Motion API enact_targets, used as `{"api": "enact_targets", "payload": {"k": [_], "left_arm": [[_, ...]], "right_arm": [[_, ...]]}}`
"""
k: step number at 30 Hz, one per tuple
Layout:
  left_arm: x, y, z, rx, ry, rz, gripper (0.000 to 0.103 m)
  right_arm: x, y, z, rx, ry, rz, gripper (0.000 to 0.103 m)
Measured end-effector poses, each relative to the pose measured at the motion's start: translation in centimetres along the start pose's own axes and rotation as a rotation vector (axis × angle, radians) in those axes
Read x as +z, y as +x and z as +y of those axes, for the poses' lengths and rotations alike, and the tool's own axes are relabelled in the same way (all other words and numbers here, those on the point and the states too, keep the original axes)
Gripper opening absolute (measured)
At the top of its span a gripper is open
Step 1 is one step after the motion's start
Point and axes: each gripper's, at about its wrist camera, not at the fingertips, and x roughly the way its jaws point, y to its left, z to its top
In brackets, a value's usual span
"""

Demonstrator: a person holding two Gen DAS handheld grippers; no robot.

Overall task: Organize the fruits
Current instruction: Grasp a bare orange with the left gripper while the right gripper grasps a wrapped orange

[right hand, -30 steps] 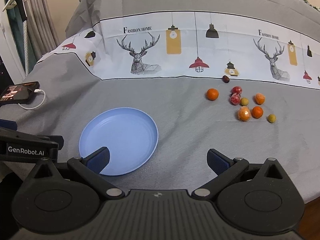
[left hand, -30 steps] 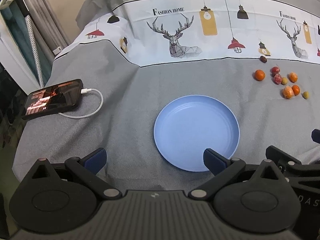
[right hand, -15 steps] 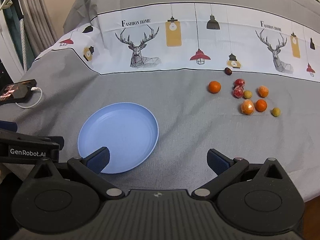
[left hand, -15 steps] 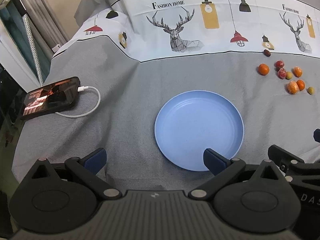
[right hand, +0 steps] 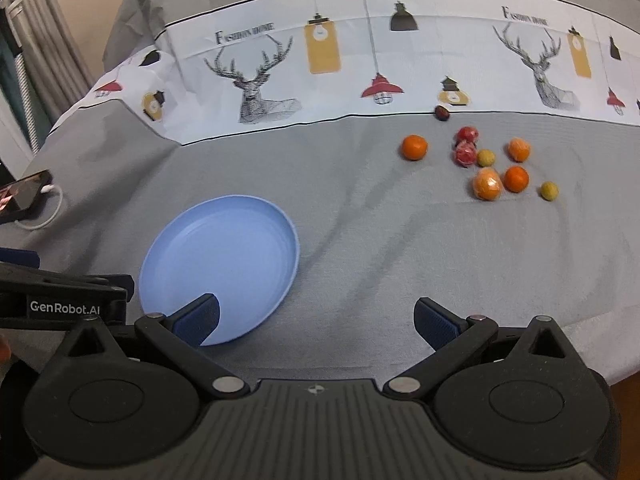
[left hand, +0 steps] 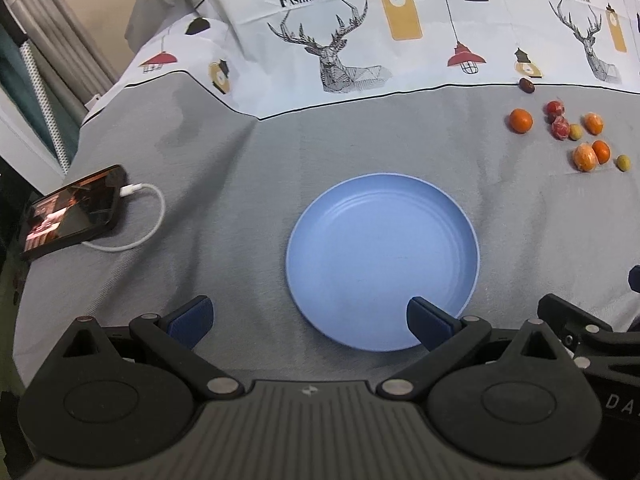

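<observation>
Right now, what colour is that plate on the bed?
Plain light blue plate, with nothing on it; the left wrist view shows it best.

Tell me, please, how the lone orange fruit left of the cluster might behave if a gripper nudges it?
The orange fruit looks round and smooth, so it would probably roll. It sits alone on the grey cloth, which may slow it. Its skin looks firm, likely tolerating a gentle pinch from the open right gripper.
</observation>
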Motion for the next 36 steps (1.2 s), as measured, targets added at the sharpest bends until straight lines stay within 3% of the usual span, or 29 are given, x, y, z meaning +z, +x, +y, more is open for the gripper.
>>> {"api": "enact_targets", "payload": {"k": [5, 11, 13, 16, 20, 25, 27, 31, 36], "left_arm": [[0.9, 1.1, -1.9, -0.016, 0.013, 0.009, 0.103], [2.4, 3.1, -5.7, -0.021, 0.088, -0.025, 0.103], [3.3, 4.2, -7.3, -0.059, 0.105, -0.023, 0.103], [4.8, 5.6, -9.9, -0.114, 0.127, -0.026, 0.103], [7.2, 7.9, -13.5, -0.132, 0.169, -0.057, 0.103], [11.3, 11.9, -17.2, -0.193, 0.165, -0.061, 0.103], [13.0, 13.2, -18.5, -0.195, 0.165, -0.070, 0.103], [16.6, 16.0, -21.0, -0.251, 0.189, -0.109, 0.103], [19.8, 19.7, -24.4, -0.311, 0.286, -0.134, 0.103]], "right_arm": [[0.7, 0.5, -2.2, -0.030, 0.054, -0.036, 0.103], [1.4, 1.8, -6.5, -0.183, 0.125, -0.117, 0.103], [1.6, 2.8, -8.7, -0.242, 0.156, -0.133, 0.103], [1.7, 4.3, -12.1, -0.336, 0.222, -0.134, 0.103], [1.8, 6.7, -15.9, -0.414, 0.295, -0.117, 0.103], [2.9, 10.1, -18.6, -0.439, 0.390, -0.110, 0.102], [3.5, 11.8, -18.6, -0.411, 0.388, -0.106, 0.102], [5.6, 15.5, -18.0, -0.347, 0.336, -0.103, 0.102], [7.2, 20.0, -16.9, -0.422, 0.200, -0.078, 0.102]]}}
